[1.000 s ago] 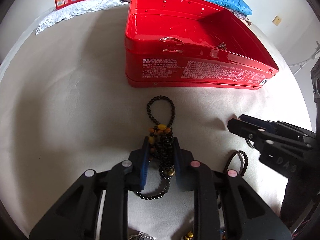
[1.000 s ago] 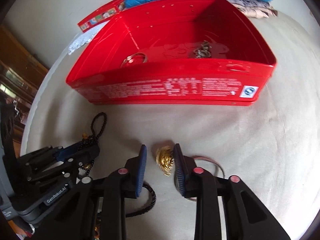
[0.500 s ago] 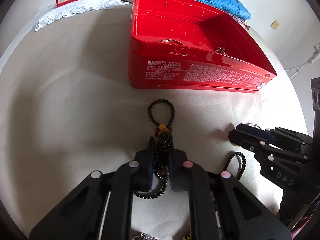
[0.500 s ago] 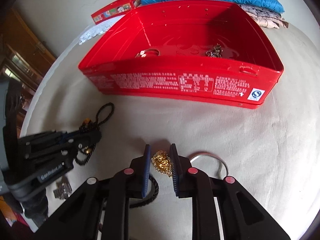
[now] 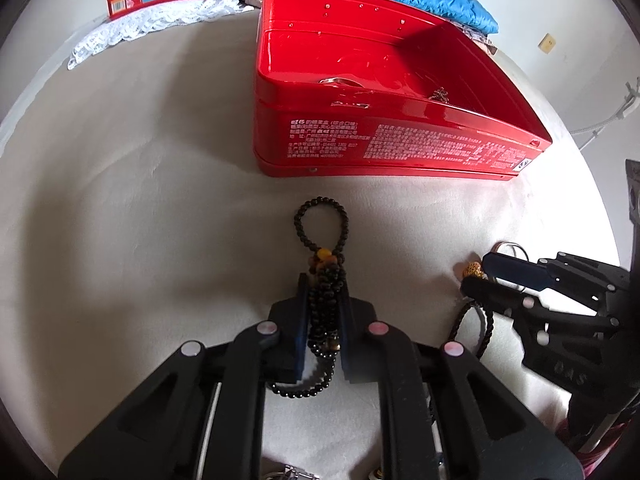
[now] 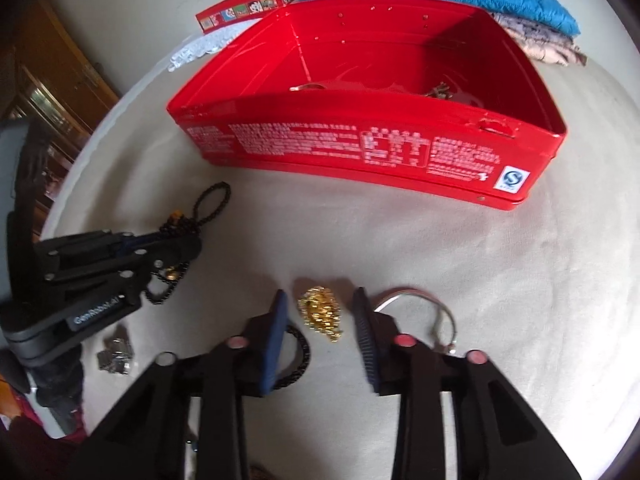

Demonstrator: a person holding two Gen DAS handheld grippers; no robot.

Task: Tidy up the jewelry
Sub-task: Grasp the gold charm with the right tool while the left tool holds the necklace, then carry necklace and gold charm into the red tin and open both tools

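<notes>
The left gripper (image 5: pixel 324 304) is clamped on the black bead necklace (image 5: pixel 322 236); the right gripper (image 6: pixel 320 312) stands open around the gold chain (image 6: pixel 322 312). The pickup step looks underway. Next likely comes carrying the beads over the red tin's (image 5: pixel 384 148) wall.

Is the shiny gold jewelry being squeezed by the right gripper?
No, the right gripper has its fingers spread wide, and the shiny gold chain pile lies loose on the beige cloth between them.

A black bead necklace (image 5: pixel 322 280) lies bunched on the cloth; a gold chain (image 6: pixel 321 313) sits heaped nearby, before the open red tin (image 6: pixel 360 148).
</notes>
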